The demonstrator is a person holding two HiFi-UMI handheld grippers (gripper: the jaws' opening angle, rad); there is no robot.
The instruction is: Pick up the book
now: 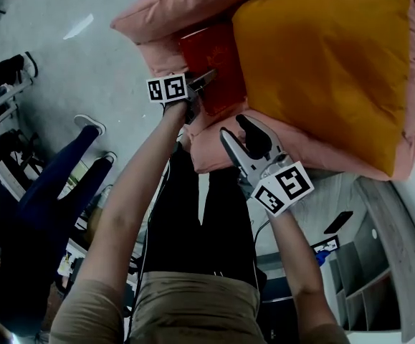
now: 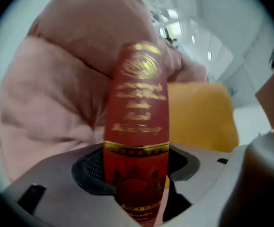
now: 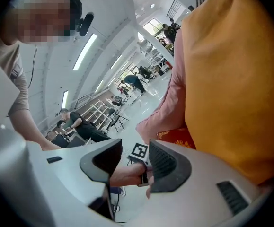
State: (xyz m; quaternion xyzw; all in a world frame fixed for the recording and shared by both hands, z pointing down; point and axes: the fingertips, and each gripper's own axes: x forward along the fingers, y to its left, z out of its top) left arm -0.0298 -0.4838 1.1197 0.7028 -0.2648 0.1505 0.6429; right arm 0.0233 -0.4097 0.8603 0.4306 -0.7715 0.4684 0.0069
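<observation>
Grey floor (image 1: 85,56) spreads below the arms. Nearest, the right gripper (image 1: 237,136) hangs with its fingers released and empty, kept clear. Beyond it, the left gripper (image 1: 203,79) has its fingers clenched, seemingly firmly, on the red book (image 1: 211,52), which rests on the pink beanbag (image 1: 171,6) against the orange cushion (image 1: 329,63), so only that edge offers itself.

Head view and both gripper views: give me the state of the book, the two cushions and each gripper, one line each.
red book: closed, clamped across its spine, against the pink cushion.
left gripper: shut on the red book.
right gripper: open, nothing between its jaws.
yellow cushion: resting on the pink cushion, beside the red book.
pink cushion: underneath, creased.
</observation>
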